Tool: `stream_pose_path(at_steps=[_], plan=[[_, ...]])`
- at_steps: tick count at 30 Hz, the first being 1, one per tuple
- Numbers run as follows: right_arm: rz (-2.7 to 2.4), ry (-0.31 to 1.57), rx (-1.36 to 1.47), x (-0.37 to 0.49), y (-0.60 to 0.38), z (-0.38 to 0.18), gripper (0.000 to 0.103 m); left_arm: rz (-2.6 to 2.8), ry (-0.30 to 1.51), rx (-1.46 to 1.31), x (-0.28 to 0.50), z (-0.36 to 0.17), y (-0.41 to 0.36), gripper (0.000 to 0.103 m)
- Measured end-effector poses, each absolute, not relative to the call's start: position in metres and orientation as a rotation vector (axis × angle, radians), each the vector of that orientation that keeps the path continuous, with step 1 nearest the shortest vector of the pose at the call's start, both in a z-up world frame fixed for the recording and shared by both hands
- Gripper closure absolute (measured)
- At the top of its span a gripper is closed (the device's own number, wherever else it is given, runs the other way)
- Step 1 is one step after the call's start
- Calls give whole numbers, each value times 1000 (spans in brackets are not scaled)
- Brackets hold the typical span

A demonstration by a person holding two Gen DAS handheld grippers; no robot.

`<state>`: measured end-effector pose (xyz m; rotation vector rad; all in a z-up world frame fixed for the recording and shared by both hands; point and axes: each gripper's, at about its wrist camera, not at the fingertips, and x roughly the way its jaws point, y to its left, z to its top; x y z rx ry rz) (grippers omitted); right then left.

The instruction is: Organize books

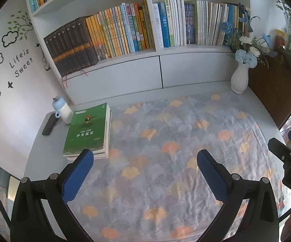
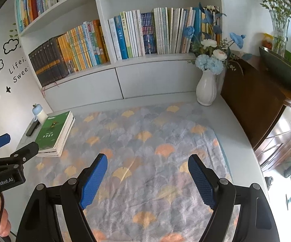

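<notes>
The stack of books (image 1: 89,130), green cover on top, lies flat at the left edge of the patterned cloth (image 1: 165,141), its long axis running from near to far, spines toward the wall side. From the left gripper (image 1: 145,159) it sits at about eleven o'clock, its near corner just beyond the left finger; from the right gripper (image 2: 147,165) it lies at ten o'clock, well apart. The left hand is judged the nearer one. Both pairs of fingers stand wide apart with nothing between them, hanging over the cloth.

Just behind the stack, at twelve o'clock from it, stand a small bottle (image 1: 63,111) and a dark remote (image 1: 49,126). The surface (image 1: 185,89) backs onto a white bookshelf (image 1: 149,30) packed with upright books; a white vase (image 1: 240,78) of flowers stands at two o'clock, beside a dark wooden cabinet (image 1: 274,92).
</notes>
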<state>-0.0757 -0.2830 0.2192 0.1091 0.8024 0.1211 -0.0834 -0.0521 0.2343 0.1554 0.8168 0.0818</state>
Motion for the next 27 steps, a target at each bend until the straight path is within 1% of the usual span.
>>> stream_pose_path(at_steps=[11, 19, 27], plan=[[148, 822, 143, -70, -288, 211, 23, 95, 829, 153, -81, 238, -46, 1], [150, 824, 139, -73, -287, 211, 23, 100, 848, 158, -83, 228, -46, 1], [182, 834, 112, -76, -274, 210, 23, 136, 863, 117, -91, 225, -28, 1]])
